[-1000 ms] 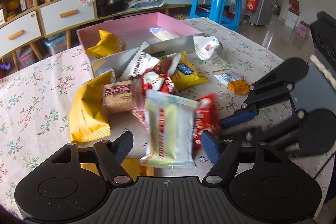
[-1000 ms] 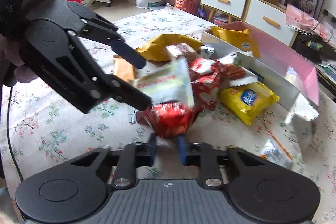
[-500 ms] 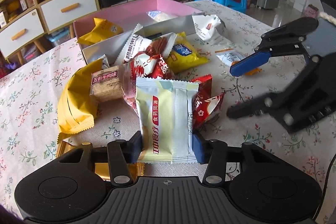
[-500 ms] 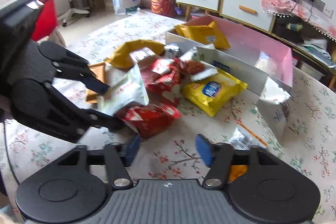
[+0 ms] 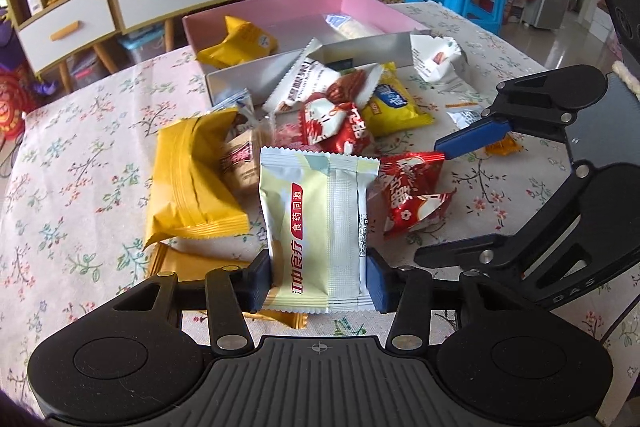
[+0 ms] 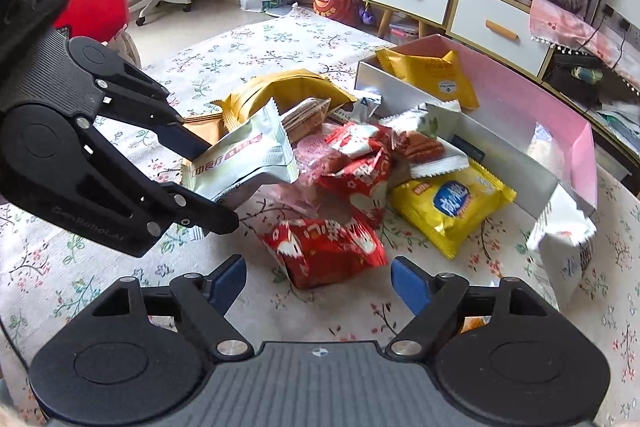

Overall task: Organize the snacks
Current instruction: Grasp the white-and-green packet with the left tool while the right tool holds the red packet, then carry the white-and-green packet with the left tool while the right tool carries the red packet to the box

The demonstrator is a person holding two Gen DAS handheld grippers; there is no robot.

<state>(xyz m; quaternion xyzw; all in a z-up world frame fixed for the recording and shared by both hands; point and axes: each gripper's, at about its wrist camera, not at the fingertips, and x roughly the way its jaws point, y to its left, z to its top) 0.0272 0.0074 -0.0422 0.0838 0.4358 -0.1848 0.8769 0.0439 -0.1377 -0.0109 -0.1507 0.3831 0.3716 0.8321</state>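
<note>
The left tongs [image 5: 318,281] are pinching the pale-green foil snack packet [image 5: 316,227], light, crinkly and slippery, by its side edges above the floral worktop [image 5: 80,187], while the empty right tongs [image 6: 319,281] are opening wide.

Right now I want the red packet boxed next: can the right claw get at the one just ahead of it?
Probably yes. The right claw is opening and empty, and the red packet lies uncovered on the tablecloth just beyond its fingertips, clear of the left claw.

Pale green packet [image 5: 320,227] standing upright, pinched at both edges; red packet [image 6: 324,251] lying flat at its 3 o'clock; pink box [image 5: 360,7] sitting at 12 o'clock.
</note>
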